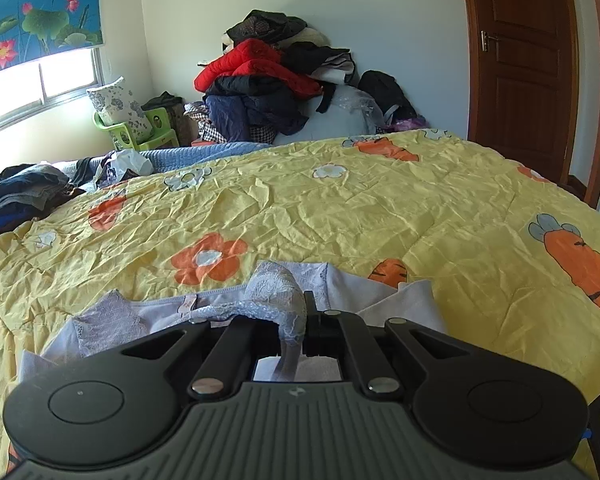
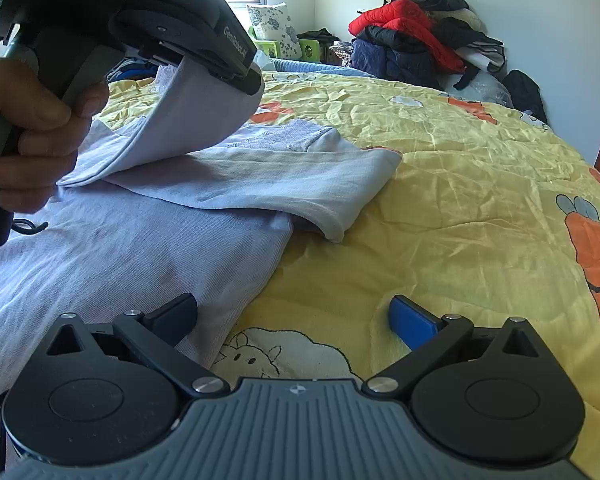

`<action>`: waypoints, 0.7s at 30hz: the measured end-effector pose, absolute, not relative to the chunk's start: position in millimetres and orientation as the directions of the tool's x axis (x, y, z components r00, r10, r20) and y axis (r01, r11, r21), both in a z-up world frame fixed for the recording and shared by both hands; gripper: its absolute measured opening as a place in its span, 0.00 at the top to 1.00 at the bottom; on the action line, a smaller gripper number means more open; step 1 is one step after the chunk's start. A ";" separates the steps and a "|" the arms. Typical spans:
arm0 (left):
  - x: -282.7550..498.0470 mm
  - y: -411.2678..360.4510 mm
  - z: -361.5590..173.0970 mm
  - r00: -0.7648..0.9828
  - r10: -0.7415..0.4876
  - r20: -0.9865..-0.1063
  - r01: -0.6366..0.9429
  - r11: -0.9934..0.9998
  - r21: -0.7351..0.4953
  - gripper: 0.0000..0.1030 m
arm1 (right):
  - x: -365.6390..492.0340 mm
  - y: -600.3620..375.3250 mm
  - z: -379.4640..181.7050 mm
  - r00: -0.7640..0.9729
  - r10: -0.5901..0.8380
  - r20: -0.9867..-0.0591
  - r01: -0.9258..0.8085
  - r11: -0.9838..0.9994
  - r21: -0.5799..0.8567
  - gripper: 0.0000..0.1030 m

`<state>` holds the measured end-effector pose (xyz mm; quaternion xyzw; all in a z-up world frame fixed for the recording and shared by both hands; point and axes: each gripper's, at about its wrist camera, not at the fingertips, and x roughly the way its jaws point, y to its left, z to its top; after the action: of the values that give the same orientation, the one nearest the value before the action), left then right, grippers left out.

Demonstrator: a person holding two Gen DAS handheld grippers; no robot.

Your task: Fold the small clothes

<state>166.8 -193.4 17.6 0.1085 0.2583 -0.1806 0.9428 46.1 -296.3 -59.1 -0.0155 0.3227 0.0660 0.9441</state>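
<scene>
Left gripper (image 2: 220, 68) carries a fold of the lilac top (image 2: 148, 248) while the right waits.

Left jaws are clamped on the lace-trimmed edge, lifted above the rest, which lies on the yellow quilt (image 2: 460, 184). The right gripper (image 2: 296, 320) gapes wide, empty, its left finger over the hem. The thin pinch could slip, dropping the fold crooked.

One lavender garment (image 2: 228, 176), two grippers, one yellow quilt (image 2: 460, 200), one clothes heap (image 2: 412, 40), one door (image 1: 528, 60).
</scene>
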 end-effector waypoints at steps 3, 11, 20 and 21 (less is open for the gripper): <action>167.5 -192.2 16.1 0.794 -0.278 -0.541 0.391 0.914 0.104 0.96 | 46.3 -296.2 -59.0 0.783 0.115 -0.611 -0.135 0.991 0.013 0.00; 168.3 -189.9 11.5 0.800 -0.253 -0.544 0.369 0.923 0.114 0.96 | 46.4 -296.1 -59.1 0.783 0.114 -0.612 -0.135 0.991 0.013 0.00; 165.9 -194.7 18.4 0.803 -0.268 -0.533 0.375 0.921 0.102 0.96 | 46.3 -296.1 -59.1 0.783 0.114 -0.612 -0.135 0.991 0.013 0.00; 165.0 -195.6 18.6 0.805 -0.277 -0.525 0.380 0.920 0.097 0.96 | 46.3 -296.1 -59.1 0.783 0.114 -0.612 -0.135 0.991 0.013 0.00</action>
<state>165.0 -195.6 18.6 0.0993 0.2596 -0.1737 0.9448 46.3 -296.1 -59.1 -0.0158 0.3230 0.0659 0.9440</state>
